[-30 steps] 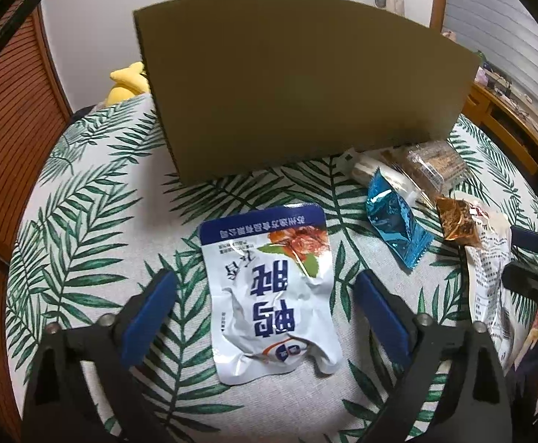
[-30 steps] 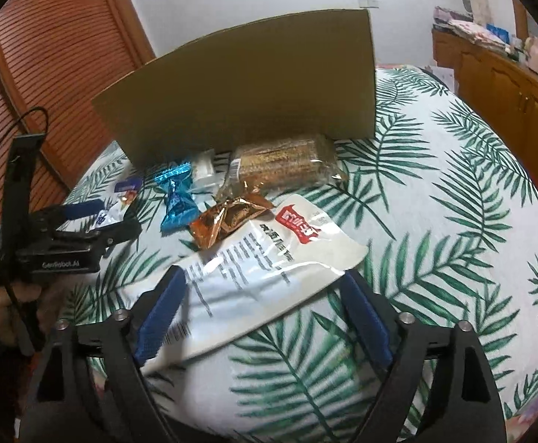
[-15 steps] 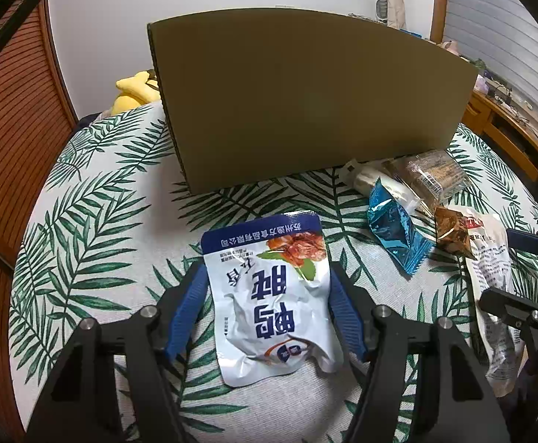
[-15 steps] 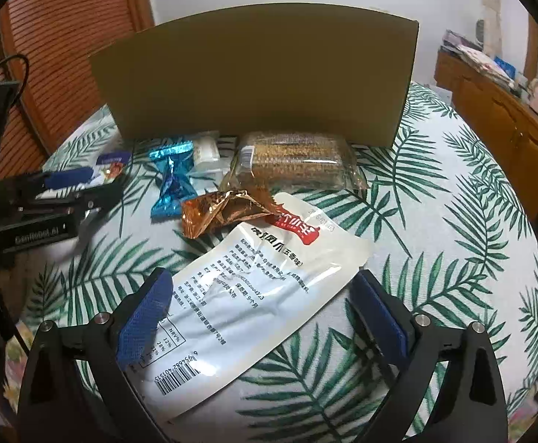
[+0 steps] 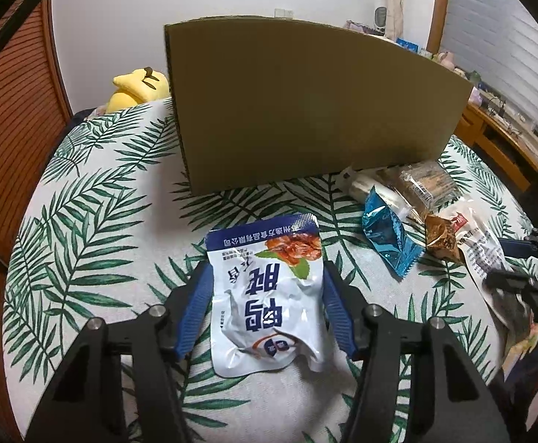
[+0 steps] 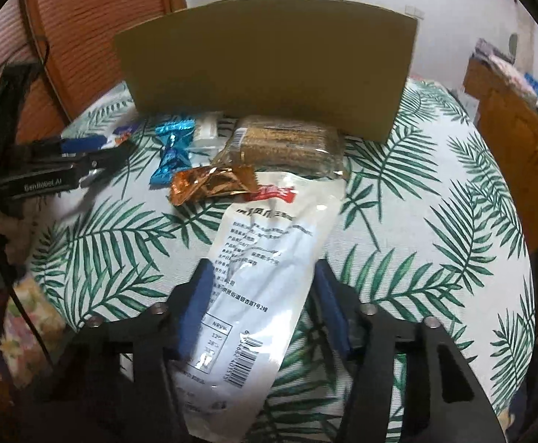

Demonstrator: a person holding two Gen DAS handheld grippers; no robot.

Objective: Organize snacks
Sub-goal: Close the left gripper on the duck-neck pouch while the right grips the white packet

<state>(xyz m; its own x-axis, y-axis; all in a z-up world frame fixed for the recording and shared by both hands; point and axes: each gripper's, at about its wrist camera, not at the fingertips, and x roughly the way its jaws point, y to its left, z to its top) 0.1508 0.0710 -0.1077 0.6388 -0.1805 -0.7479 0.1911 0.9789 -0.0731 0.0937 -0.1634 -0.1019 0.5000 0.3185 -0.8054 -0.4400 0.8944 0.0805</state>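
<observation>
My left gripper (image 5: 267,310) is shut on a blue-and-white snack pouch (image 5: 267,295), squeezing both its side edges on the leaf-print cloth. My right gripper (image 6: 263,306) is shut on a long white pouch with a barcode (image 6: 265,269). A blue wrapped snack (image 5: 387,243), an orange foil snack (image 6: 209,184) and a clear pack of brown bars (image 6: 287,146) lie before the cardboard box (image 5: 305,110). The left gripper also shows in the right wrist view (image 6: 95,155), and the right gripper in the left wrist view (image 5: 501,262).
The cardboard box wall (image 6: 269,62) stands tall behind the snacks, its inside hidden. A yellow plush toy (image 5: 139,86) sits behind the box's left corner. Wooden shutters (image 5: 6,118) stand left; a wooden cabinet (image 6: 520,140) stands right.
Both grippers' jaws have closed from wide open onto their pouches. The white long pouch has turned to lie lengthwise between the right jaws. The blue-and-white pouch has crumpled slightly.
</observation>
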